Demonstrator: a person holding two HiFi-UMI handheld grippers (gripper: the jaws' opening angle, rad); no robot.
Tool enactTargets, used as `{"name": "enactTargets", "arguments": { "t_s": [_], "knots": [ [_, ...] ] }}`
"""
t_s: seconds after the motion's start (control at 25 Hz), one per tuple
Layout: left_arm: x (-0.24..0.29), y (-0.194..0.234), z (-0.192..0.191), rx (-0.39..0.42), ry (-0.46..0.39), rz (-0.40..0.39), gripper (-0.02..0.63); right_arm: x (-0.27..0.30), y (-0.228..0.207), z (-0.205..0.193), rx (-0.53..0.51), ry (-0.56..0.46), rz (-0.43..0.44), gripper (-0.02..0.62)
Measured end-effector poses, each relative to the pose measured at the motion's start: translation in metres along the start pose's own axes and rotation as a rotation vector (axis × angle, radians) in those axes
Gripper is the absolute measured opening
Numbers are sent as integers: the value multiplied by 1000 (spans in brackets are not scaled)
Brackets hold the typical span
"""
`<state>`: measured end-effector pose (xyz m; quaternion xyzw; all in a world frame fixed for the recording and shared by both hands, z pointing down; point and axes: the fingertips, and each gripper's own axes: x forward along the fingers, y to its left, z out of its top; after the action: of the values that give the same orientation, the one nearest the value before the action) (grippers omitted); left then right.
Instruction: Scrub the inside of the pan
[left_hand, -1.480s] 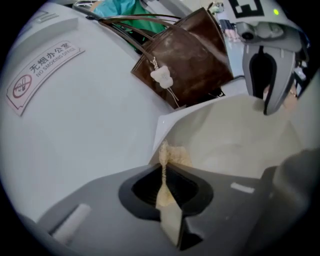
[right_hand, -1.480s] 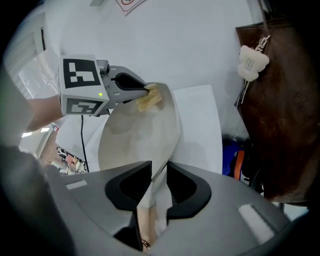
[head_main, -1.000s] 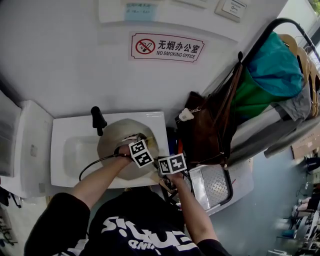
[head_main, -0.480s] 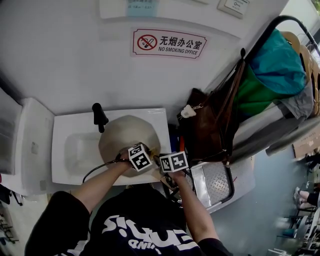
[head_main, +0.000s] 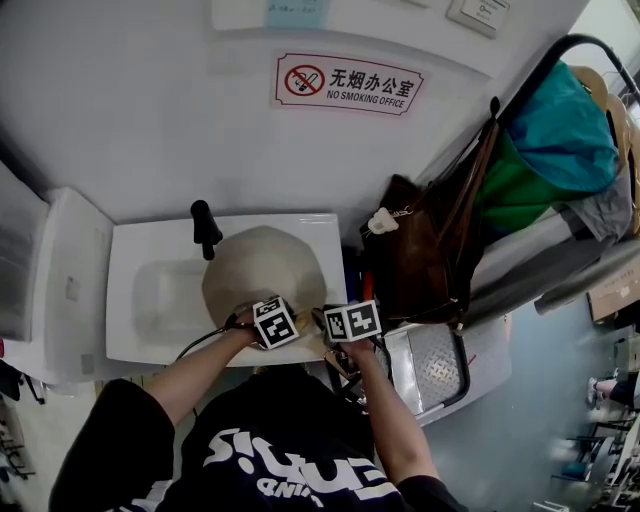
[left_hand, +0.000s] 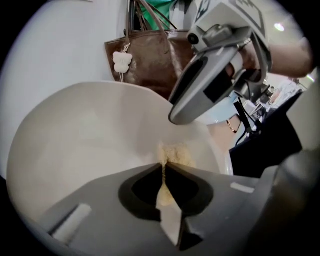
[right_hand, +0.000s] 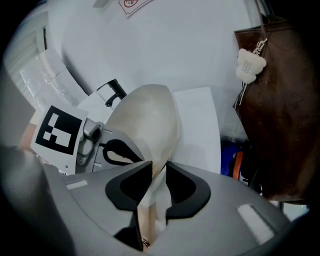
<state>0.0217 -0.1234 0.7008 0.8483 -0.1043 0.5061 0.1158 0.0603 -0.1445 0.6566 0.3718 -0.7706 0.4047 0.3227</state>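
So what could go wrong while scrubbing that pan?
The right gripper pinches only the rim of the cream round pan; scrubbing pressure could twist it loose into the white sink.
The left gripper holds the pale yellow scrub pad by a thin edge; it may slip out.
The brown leather bag hangs close; splashes could reach it.

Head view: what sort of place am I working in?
Likely an office washroom or pantry corner: a white sink with a black tap, a no-smoking office sign above, a brown bag hanging beside it.

Cream pan (head_main: 262, 265), yellowish scrub pad (left_hand: 176, 154), white sink (head_main: 125, 245), black tap (head_main: 205, 228), brown bag (head_main: 415, 270), red-and-white sign (head_main: 347, 83)
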Motion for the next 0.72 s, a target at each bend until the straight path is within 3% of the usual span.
{"name": "enactTargets", "arguments": {
  "t_s": [0.16,0.44,0.72],
  "knots": [
    [2,0,-18,5,55,-19,18,0,0,0,-2,4,-4,95],
    [5,15,-60,85,212,12,18,-1,0,0,-1,6,2,95],
    [-6,38,-78,17,240,34,20,-1,0,-1,0,12,10,95]
  ]
}}
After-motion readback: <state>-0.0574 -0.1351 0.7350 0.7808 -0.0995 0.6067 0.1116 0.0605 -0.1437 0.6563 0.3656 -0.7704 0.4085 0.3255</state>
